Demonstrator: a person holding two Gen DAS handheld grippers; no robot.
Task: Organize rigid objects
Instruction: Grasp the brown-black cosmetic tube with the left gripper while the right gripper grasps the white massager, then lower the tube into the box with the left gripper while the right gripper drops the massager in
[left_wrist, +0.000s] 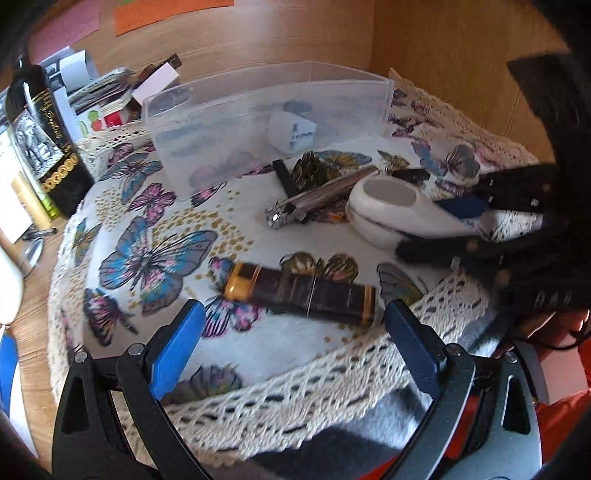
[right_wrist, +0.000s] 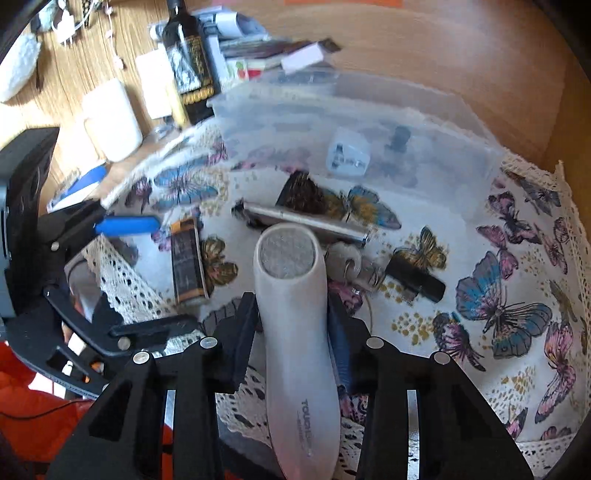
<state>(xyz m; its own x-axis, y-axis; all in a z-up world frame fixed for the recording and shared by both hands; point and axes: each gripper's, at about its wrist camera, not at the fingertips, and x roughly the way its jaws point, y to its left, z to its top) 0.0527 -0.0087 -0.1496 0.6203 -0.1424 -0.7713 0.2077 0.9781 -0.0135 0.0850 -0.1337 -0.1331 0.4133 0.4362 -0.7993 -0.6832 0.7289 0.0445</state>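
My right gripper (right_wrist: 291, 314) is shut on a white handheld device (right_wrist: 295, 314) with a round mesh head and holds it above the butterfly cloth; it also shows in the left wrist view (left_wrist: 388, 210). My left gripper (left_wrist: 293, 317) is open and empty, its blue fingers on either side of a dark brown tube with gold ends (left_wrist: 303, 291), which lies on the cloth (right_wrist: 186, 262). A silver metal stick (left_wrist: 321, 199) and small black pieces (right_wrist: 413, 277) lie near a clear plastic box (left_wrist: 266, 114) that holds a small white adapter (left_wrist: 291, 131).
A black bottle with gold print (left_wrist: 44, 140) stands left of the box amid papers and cartons (left_wrist: 107, 96). A white jar (right_wrist: 110, 118) stands on the wooden desk. Wooden walls (left_wrist: 443, 48) close in the back and right. The cloth has a lace edge (left_wrist: 295, 398).
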